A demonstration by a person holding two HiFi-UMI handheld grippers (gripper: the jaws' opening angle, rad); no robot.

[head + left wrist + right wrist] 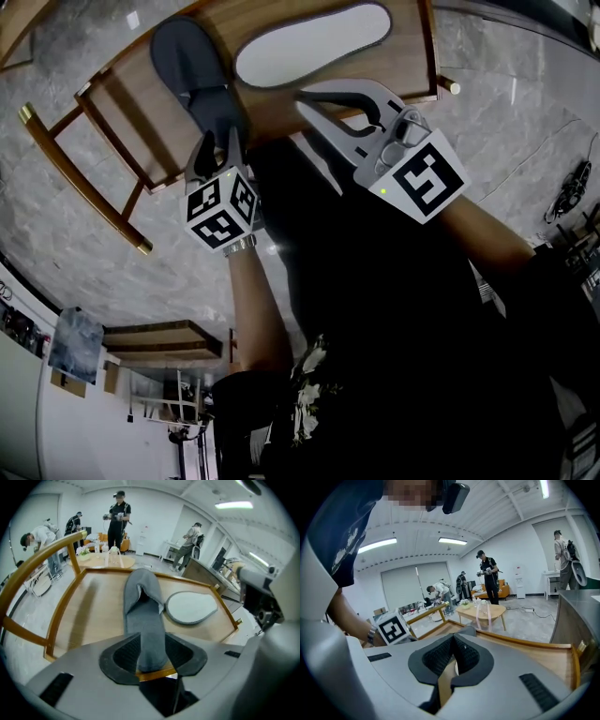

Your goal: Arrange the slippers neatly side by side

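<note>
Beside grey slipper (202, 80), sole-up slipper (314, 42)

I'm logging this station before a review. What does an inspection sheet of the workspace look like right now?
Surface: wooden tabletop with a raised rail.
Job's things: grey slipper lies right way up; second slipper lies sole up close beside it, angled away, so the two are not yet lined up.
Clutter: nothing seen.
Grippers: left gripper is open, with the grey slipper's heel between its jaws; right gripper is shut and empty, over the tabletop's near edge.
Cables: a cord lies on the floor far behind.
Surroundings: stone-look floor, other people at work, a round table.
</note>
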